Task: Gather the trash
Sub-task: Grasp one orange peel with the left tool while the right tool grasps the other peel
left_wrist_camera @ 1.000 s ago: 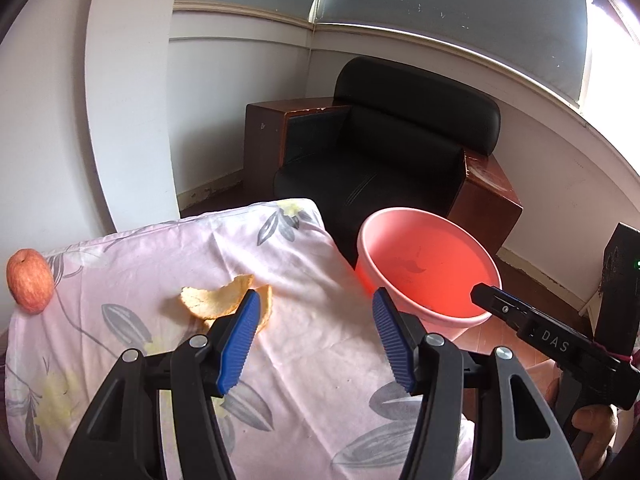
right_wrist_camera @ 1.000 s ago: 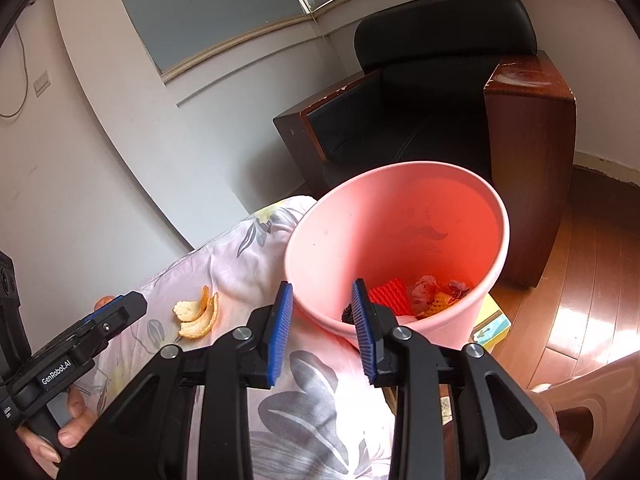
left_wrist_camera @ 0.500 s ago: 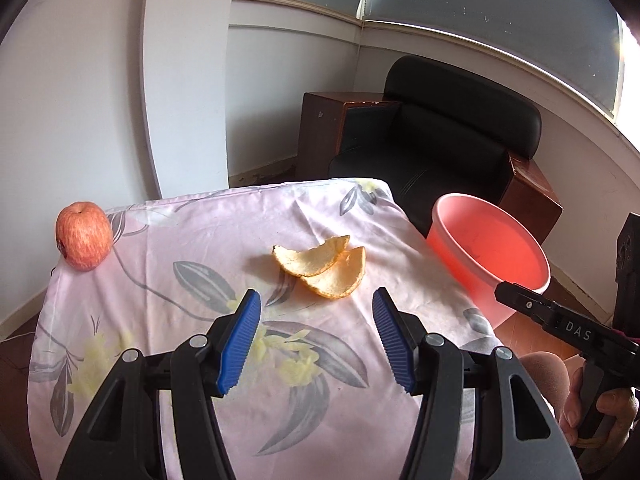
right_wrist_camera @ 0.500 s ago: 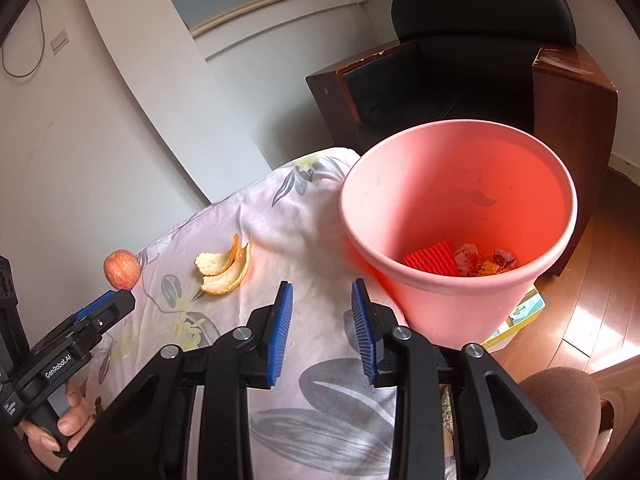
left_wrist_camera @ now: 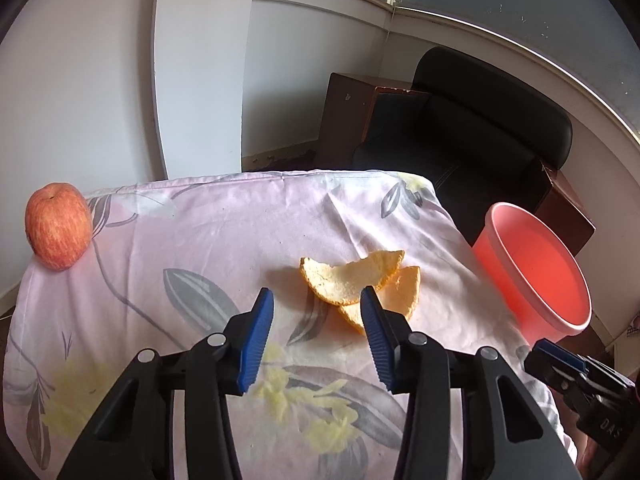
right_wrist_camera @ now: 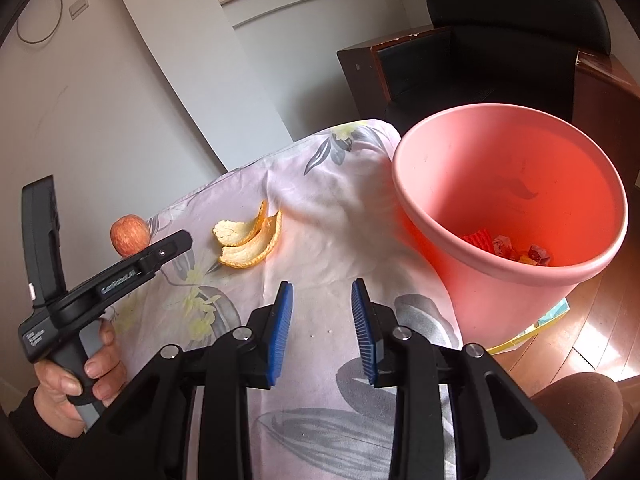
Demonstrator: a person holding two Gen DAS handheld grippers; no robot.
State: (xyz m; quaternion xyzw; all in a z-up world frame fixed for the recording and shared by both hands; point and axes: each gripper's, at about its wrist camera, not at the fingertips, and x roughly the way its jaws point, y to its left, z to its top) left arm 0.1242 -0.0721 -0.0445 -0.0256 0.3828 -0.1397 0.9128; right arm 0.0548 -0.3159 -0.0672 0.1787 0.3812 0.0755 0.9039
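Observation:
Two curved pieces of orange peel (left_wrist_camera: 356,284) (right_wrist_camera: 248,238) lie stacked on the flowered pink tablecloth (left_wrist_camera: 208,232). My left gripper (left_wrist_camera: 317,300) hovers just short of them, its jaws closing with nothing between them; the right blue pad overlaps the peel's near edge in the picture. A pink bin (right_wrist_camera: 508,216) (left_wrist_camera: 540,276) stands at the table's right edge with red and orange scraps at its bottom. My right gripper (right_wrist_camera: 322,294) hangs over the cloth beside the bin, jaws partly apart and empty.
A red apple (left_wrist_camera: 58,226) (right_wrist_camera: 130,234) rests at the table's far left corner. A black armchair with wooden sides (left_wrist_camera: 472,136) stands behind the table and bin. A hand (right_wrist_camera: 80,376) holds the left gripper's handle. Wooden floor lies to the right.
My left gripper swung left from the bin and dropped toward the peel, its jaws narrowing. The right gripper drew back from the bin's rim over the cloth, its jaw gap unchanged.

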